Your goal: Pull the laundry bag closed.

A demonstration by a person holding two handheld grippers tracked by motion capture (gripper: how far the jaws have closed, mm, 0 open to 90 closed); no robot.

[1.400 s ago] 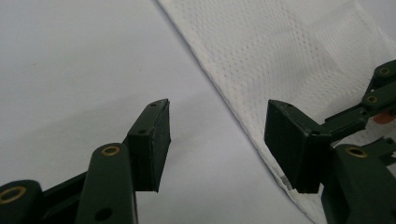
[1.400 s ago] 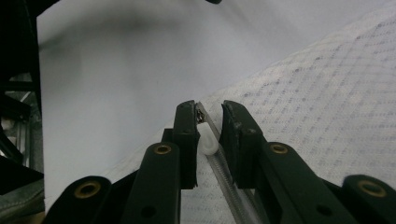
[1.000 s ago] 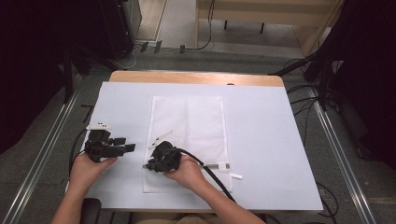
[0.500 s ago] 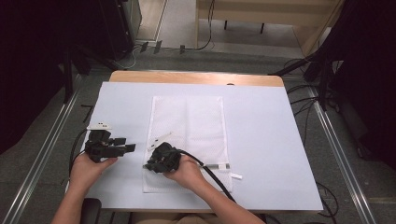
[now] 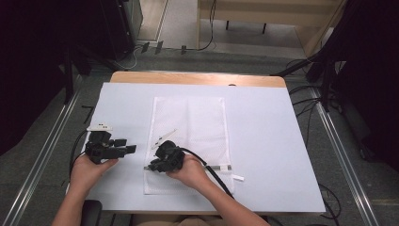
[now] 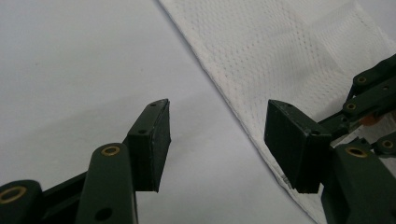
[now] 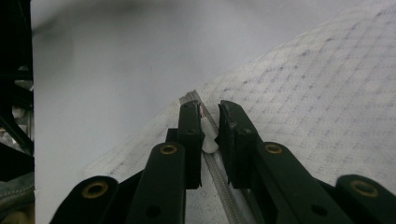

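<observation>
The white mesh bag (image 5: 188,136) lies flat mid-desk (image 5: 273,141), its zipper (image 7: 219,177) along the near edge. The right gripper (image 7: 208,126) is down at the bag's near-left corner, jaws pinched on the white zipper pull (image 7: 208,137). The left gripper (image 6: 217,140) sits just left of the bag, jaws wide apart, gripping nothing.

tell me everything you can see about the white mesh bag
The white mesh bag is a flat rectangle of fine netted fabric, lying lengthwise on the white table cover, about mid-table. A zipper runs along its near end. The right tool is closed on the small white zipper pull near the bag's left corner. The left tool stands open beside the bag's left edge, not touching it.
</observation>
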